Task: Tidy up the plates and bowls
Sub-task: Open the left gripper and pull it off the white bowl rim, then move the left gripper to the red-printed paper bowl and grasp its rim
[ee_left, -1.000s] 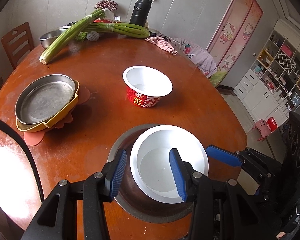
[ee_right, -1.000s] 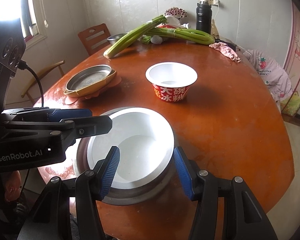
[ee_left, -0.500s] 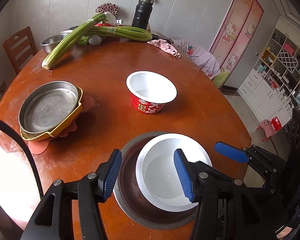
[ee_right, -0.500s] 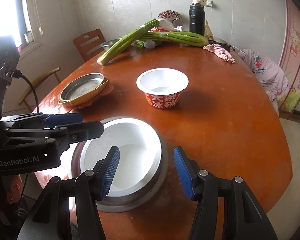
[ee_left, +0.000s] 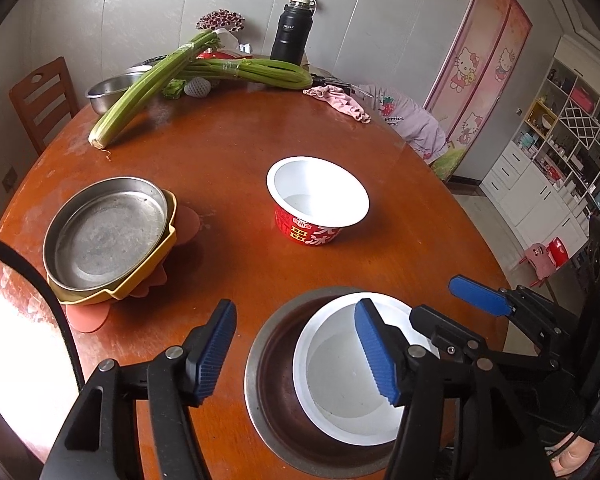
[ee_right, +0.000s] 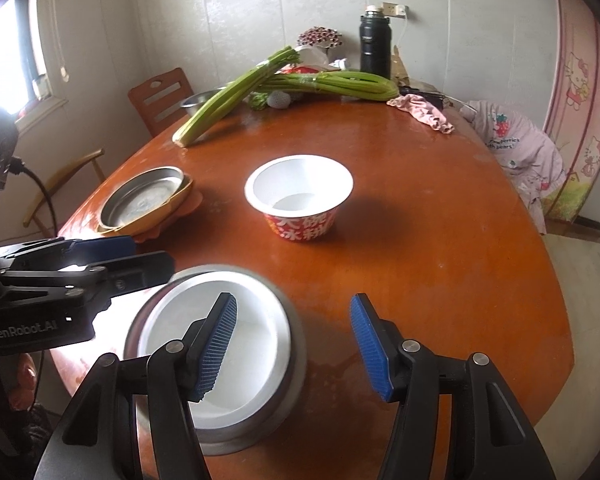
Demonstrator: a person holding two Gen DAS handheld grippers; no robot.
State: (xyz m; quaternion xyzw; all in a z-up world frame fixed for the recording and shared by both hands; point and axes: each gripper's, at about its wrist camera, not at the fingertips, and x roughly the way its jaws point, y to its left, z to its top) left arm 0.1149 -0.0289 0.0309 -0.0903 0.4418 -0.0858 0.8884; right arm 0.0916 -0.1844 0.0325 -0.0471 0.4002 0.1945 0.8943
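Observation:
A white bowl (ee_left: pixel 340 384) (ee_right: pixel 256 340) rests inside a steel bowl (ee_left: pixel 272 364) (ee_right: pixel 298 360) at the table's near edge. My left gripper (ee_left: pixel 296 350) straddles the left rims of the nested bowls. Its jaws are opening and the pads touch nothing. My right gripper (ee_right: pixel 294 346) spans their right rims, also opening and clear of them. A red instant-noodle bowl (ee_left: pixel 318 200) (ee_right: pixel 300 192) stands empty mid-table. Further left, a steel plate (ee_left: pixel 104 232) (ee_right: pixel 144 200) lies in a yellow dish (ee_left: pixel 148 280) on a pink mat.
Celery bunches (ee_left: pixel 140 96), a steel basin (ee_left: pixel 112 88), a black flask (ee_left: pixel 290 36) and a pink cloth (ee_left: pixel 340 100) crowd the far side of the round table (ee_left: pixel 228 152). A wooden chair (ee_left: pixel 44 96) stands beyond its left edge.
Both grippers' jaws have widened around the nested bowls' rims. The right gripper has drifted right, so the bowls sit further left in its view. The bowls stay on the table.

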